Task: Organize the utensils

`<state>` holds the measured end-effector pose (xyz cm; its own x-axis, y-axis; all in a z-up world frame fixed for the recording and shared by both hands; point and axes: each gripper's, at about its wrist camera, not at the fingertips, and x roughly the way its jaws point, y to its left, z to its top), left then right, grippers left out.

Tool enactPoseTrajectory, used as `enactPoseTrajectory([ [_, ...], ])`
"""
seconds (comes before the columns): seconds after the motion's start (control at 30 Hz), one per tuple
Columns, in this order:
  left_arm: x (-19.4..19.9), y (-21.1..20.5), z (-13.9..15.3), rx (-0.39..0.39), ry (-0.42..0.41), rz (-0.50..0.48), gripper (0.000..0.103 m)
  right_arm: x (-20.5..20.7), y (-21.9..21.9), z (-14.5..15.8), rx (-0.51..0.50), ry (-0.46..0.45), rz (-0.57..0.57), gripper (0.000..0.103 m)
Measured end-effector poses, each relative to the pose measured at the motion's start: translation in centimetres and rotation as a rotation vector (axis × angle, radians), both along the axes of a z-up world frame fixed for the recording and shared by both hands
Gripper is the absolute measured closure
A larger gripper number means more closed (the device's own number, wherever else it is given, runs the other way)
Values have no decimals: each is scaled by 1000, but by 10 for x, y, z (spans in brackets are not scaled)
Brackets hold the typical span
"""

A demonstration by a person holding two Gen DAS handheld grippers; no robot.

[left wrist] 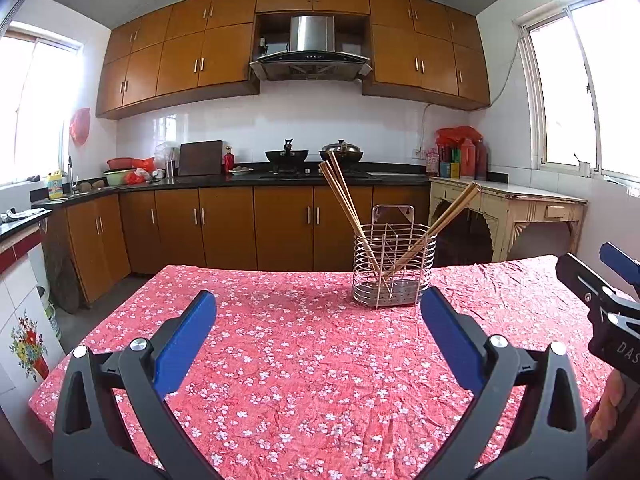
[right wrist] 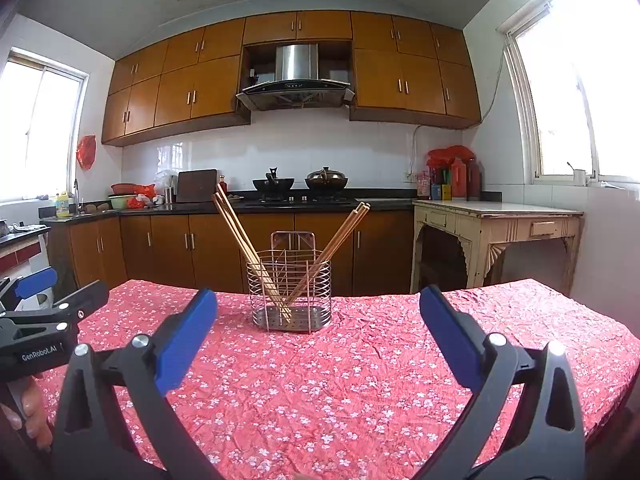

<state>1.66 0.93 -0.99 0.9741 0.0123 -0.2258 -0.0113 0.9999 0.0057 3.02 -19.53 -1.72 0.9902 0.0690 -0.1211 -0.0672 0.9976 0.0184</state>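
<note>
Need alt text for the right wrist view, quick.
Open right claw hovers over a red floral tablecloth, facing a wire utensil holder with wooden chopsticks leaning both ways. Left claw at left edge.

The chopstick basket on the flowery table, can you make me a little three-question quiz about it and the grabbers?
1. True or false: the chopsticks all lean the same way in the wire basket.
2. What holds the left gripper right now: A) a chopstick, B) a spoon, C) nothing?
3. Fill in: the basket stands on a red ____ tablecloth.

Key: 1 false, they splay left and right. 2 C; the right gripper is open and empty too. 3 flowered.
</note>
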Motion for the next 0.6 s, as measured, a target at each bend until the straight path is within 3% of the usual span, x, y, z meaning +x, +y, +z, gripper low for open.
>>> enactPoseTrajectory([
  [0.6,-1,-3,0,0,3,-2,2,0,1,-1,8,2,8,4],
])
